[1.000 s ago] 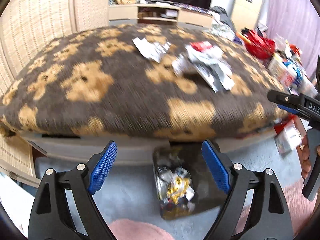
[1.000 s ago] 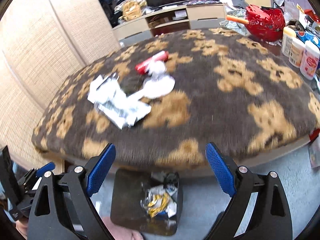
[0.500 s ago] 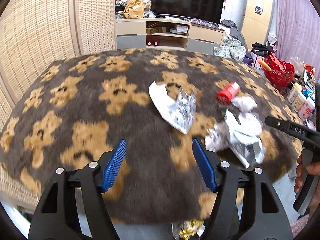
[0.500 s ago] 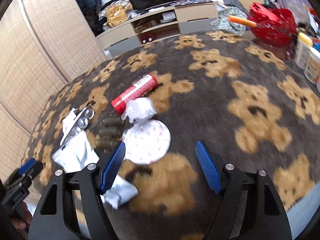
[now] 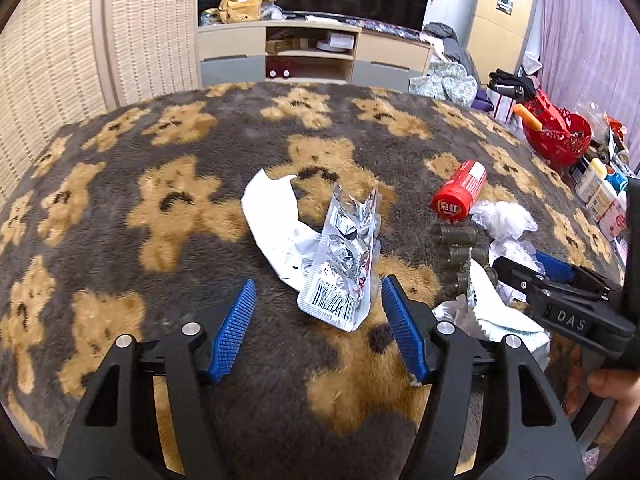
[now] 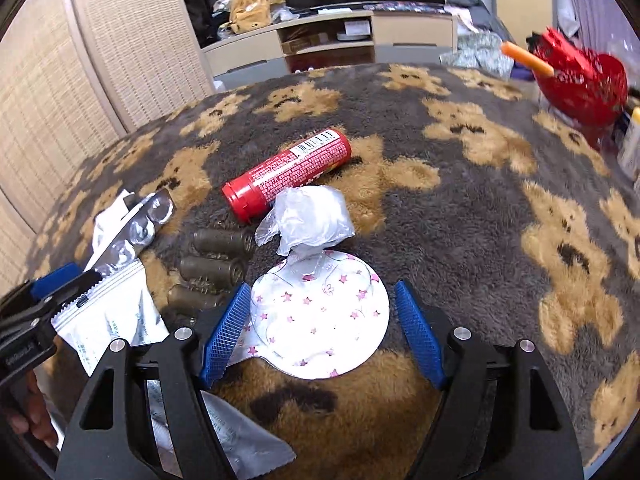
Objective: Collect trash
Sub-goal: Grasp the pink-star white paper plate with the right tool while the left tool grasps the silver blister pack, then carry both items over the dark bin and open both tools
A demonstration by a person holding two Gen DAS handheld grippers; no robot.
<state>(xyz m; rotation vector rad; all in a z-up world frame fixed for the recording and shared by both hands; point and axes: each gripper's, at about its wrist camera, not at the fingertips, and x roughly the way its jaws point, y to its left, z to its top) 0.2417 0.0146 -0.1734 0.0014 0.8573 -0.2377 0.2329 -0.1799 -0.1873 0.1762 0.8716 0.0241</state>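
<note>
Trash lies on a table covered by a brown bear-pattern blanket (image 5: pixel 168 200). In the left wrist view my left gripper (image 5: pixel 318 302) is open, its blue pads either side of the near end of a silver foil wrapper (image 5: pixel 344 272) that lies on torn white paper (image 5: pixel 268 208). In the right wrist view my right gripper (image 6: pixel 322 308) is open around a round white star-print lid (image 6: pixel 320 316). Just beyond lie a crumpled clear plastic wad (image 6: pixel 308 216), a red tube (image 6: pixel 288 172) and dark cylinders (image 6: pixel 212 268). The right gripper also shows in the left wrist view (image 5: pixel 532 270).
A white sachet (image 6: pixel 108 320) and another foil pack (image 6: pixel 140 228) lie left of the lid. A red basket (image 6: pixel 580 80) and bottles (image 5: pixel 600 192) stand at the table's right edge. A TV cabinet (image 5: pixel 312 56) and wicker screen (image 5: pixel 52 60) are behind.
Both grippers rose from the floor bin below the table edge and moved forward over the table, down to the trash. Each now straddles an item.
</note>
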